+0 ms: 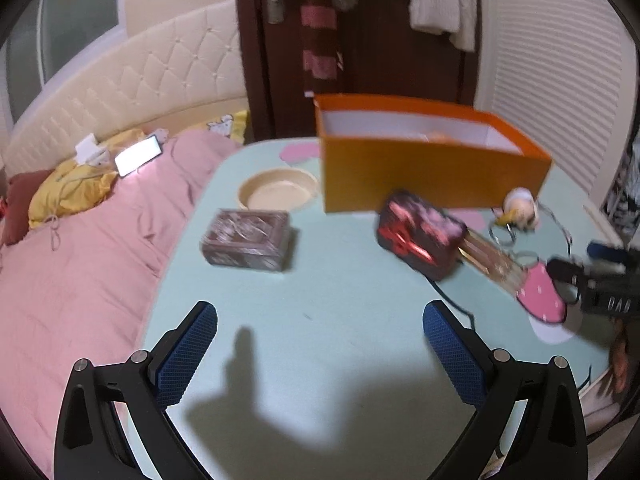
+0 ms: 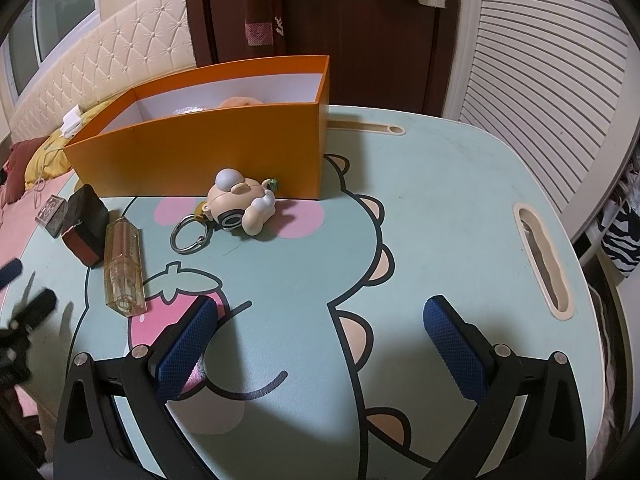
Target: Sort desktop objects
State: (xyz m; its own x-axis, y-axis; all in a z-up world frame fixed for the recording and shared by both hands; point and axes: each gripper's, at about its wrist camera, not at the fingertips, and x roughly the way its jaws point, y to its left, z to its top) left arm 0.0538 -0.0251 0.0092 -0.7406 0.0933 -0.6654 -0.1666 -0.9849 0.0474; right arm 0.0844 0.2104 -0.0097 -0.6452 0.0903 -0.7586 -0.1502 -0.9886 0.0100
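Desktop objects lay loose on the desk before our orange box, presumably the sorting bin: dark case, clear tube, keychain toy. Left tool and right tool hung released, empty.

An open orange cardboard box stands at the back of the mint-green cartoon-printed lap table, with a cream figurine keychain on a metal ring just before its front wall. Left of the keychain lie a clear amber plastic tube and, touching it, a dark red-ribboned gift box. Further left sits a brown patterned box, behind it a round cream dish just beside the orange box.
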